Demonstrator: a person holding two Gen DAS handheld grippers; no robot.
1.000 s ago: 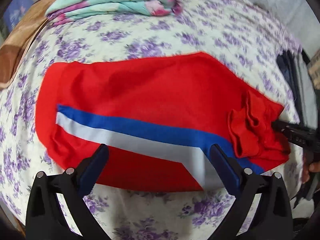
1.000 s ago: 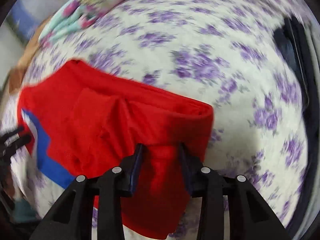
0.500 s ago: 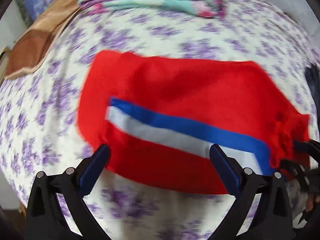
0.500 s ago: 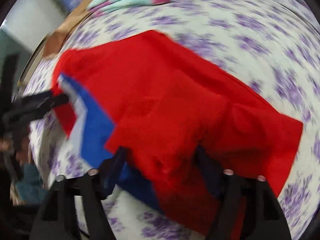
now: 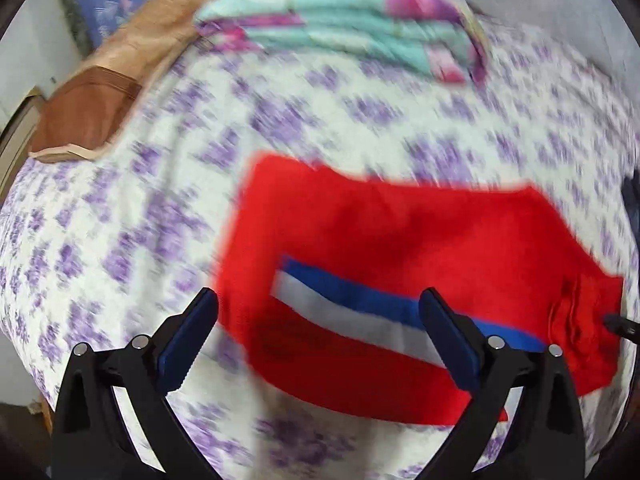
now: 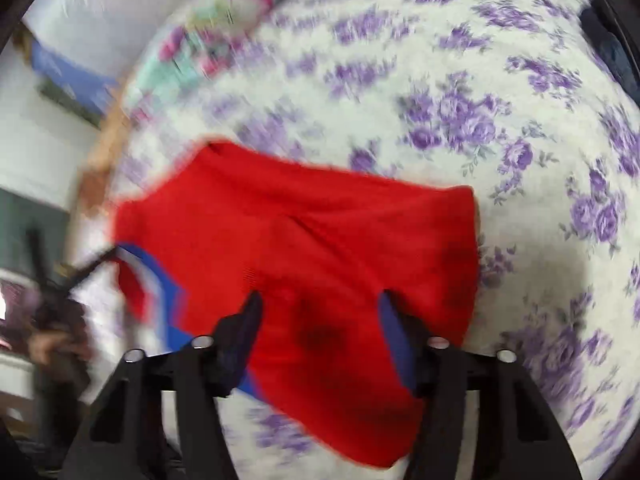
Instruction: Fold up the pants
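Observation:
Red pants [image 5: 400,232] with a blue and white side stripe [image 5: 360,304] lie flat on the purple-flowered bedsheet [image 5: 120,220]. My left gripper [image 5: 320,316] hovers over their near edge, jaws wide open and holding nothing. In the right wrist view the pants [image 6: 320,232] spread out under my right gripper [image 6: 318,328]. Its jaws are closing, with red cloth showing between the fingers, but the pads do not press on it. The right gripper's tip [image 5: 620,324] shows at the bunched end of the pants. The left gripper [image 6: 80,272] is a dark blur at the far left.
A folded teal and pink blanket [image 5: 340,28] lies at the back of the bed. A brown cushion [image 5: 88,112] sits at the back left. Dark clothing [image 6: 608,40] lies at the bed's right edge. A hand [image 6: 52,344] holds the left gripper.
The right gripper, shut on bunched red cloth a second ago, has let it go and spread its jaws. The left gripper has drifted left, so the pants now sit lower right in its view.

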